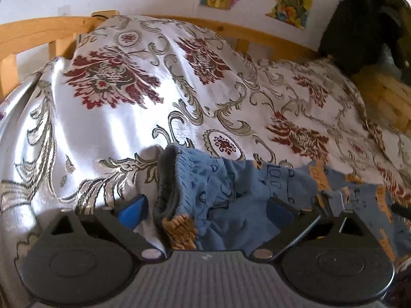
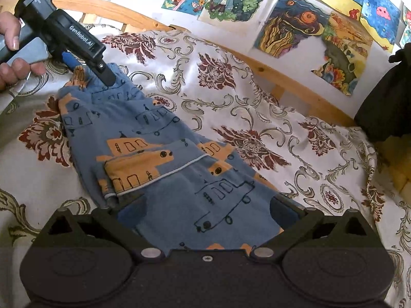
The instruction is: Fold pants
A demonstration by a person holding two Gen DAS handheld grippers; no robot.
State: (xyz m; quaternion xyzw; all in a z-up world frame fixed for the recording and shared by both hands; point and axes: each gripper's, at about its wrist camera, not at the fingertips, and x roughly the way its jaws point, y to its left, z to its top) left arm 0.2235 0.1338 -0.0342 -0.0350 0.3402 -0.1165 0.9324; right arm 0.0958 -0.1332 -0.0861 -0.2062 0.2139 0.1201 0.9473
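Small blue pants printed with orange and outlined boats lie partly folded on the bedspread, with the waistband at the far left and a hem edge across the middle. My right gripper is open, its fingers wide apart over the near end of the pants. My left gripper, held by a hand, reaches the waistband from the upper left. In the left wrist view the left gripper is open. The ribbed waistband and the cloth of the pants lie between its blue pads.
A white satin bedspread with red flowers and grey scrolls covers the bed. A wooden bed rail runs along the back under children's drawings on the wall. A dark garment hangs at the right edge.
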